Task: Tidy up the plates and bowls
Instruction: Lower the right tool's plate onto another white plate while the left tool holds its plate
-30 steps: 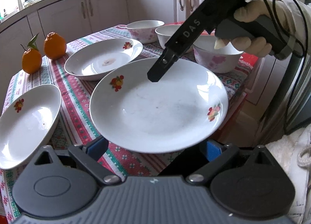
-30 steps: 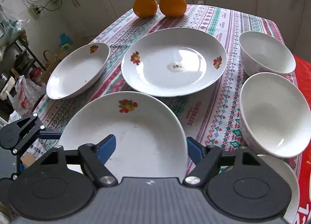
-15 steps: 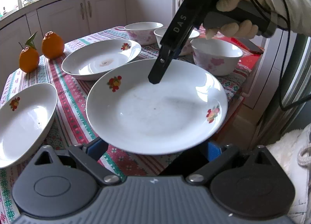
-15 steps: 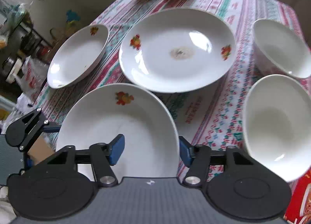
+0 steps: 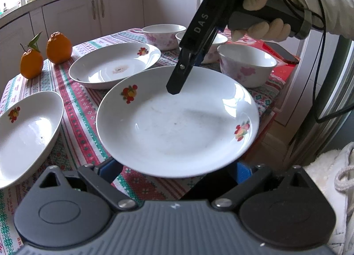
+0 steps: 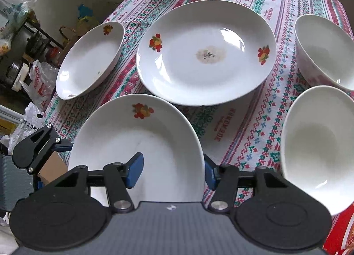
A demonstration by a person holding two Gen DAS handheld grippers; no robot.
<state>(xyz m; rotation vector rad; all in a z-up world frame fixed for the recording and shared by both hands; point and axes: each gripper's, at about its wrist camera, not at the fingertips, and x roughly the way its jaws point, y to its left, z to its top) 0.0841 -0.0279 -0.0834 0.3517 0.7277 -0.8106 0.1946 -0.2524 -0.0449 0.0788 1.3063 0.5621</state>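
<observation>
The nearest plate (image 5: 177, 122), white with small fruit prints, sits at the near edge of the worktop (image 5: 75, 109), which is covered by a patterned red, green and white cloth; part of the plate juts out past the worktop's edge. The right hand-held gripper (image 5: 177, 84) comes down steeply onto the plate's far rim, and in its own view its two blue pads (image 6: 135, 169) stand on either side of that rim — one inside the plate, one outside, pinching the rim between them. A gloved hand (image 5: 263, 20) holds its grey handle, with black cables trailing off it. The left hand-held gripper (image 5: 177, 166) sits low at the plate's near rim; its blue fingertips (image 5: 108, 166) peek out on either side from under the plate, spread wide, and whether they touch the plate cannot be told. Behind the nearest plate lies a second plate (image 6: 205, 53) with a brownish smear at its centre. An oval dish (image 6: 90, 60) lies to one side, close to the worktop's edge. On the other side stand three bowls with pink flowers — the nearest bowl (image 5: 246, 64), a middle bowl (image 5: 212, 49) partly hidden by the right hand-held gripper, and a far bowl (image 5: 163, 35). Two oranges (image 5: 44, 53) rest at the far corner, one with a leaf on its stem. A phone (image 5: 281, 52) lies on a red surface beyond the nearest bowl.
</observation>
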